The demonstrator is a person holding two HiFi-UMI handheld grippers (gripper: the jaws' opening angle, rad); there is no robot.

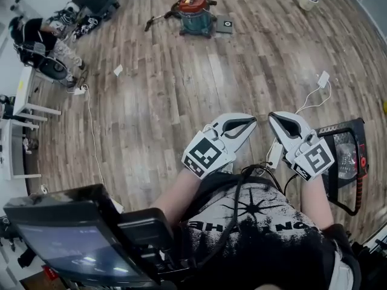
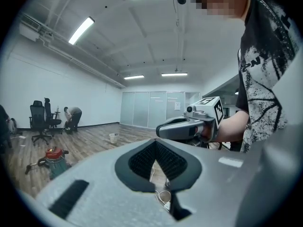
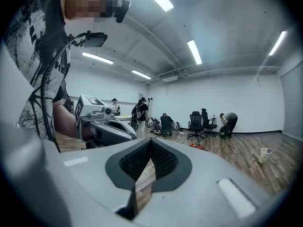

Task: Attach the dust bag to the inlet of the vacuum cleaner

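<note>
The vacuum cleaner (image 1: 195,14), with a red lid and a teal drum, stands far off on the wood floor, a hose trailing to its left. It also shows small in the left gripper view as the vacuum cleaner (image 2: 53,159). My left gripper (image 1: 250,123) and right gripper (image 1: 273,119) are side by side close in front of my body, both pointing across the room towards the vacuum. Each is shut with nothing between its jaws, as the left gripper (image 2: 155,144) and right gripper (image 3: 150,143) show in their own views. I cannot make out a dust bag.
A black square piece (image 1: 225,24) lies beside the vacuum and a white bucket (image 1: 309,0) sits further right. A white cable with a plug block (image 1: 323,78) runs over the floor. A black stand (image 1: 347,156) is at my right. Office chairs (image 1: 42,47) and people are at the left.
</note>
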